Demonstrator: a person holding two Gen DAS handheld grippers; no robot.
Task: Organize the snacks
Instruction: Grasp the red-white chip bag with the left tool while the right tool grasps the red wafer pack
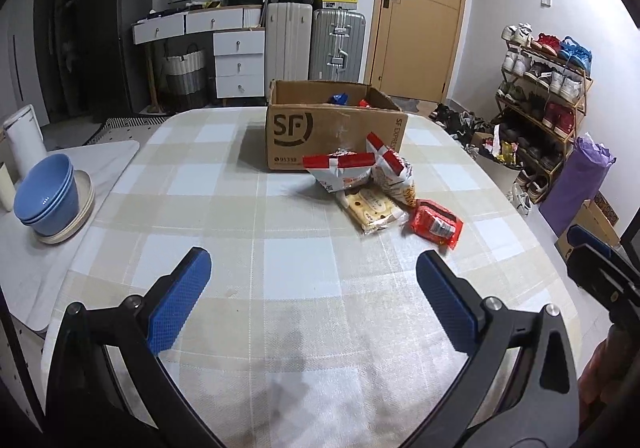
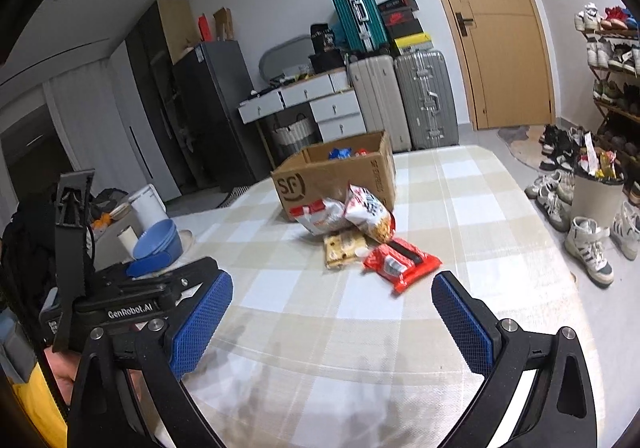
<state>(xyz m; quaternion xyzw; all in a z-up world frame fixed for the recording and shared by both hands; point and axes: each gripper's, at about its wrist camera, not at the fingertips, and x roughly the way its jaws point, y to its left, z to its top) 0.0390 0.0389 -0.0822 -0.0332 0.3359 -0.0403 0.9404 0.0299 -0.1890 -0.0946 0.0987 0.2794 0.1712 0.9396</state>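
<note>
Both grippers, left and right, fingers spread, empty, hovering over checked-cloth bench; crinkly red snack packet nearest, likely first for open brown cardboard box.

We're in a lived-in home. Stacked suitcases by a wooden door, and a crowded shoe rack. A white dresser stands nearby.

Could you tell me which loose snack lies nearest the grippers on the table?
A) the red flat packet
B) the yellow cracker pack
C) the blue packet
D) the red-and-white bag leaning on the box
A: the red flat packet lies nearest, ahead of the yellow cracker pack.
</note>
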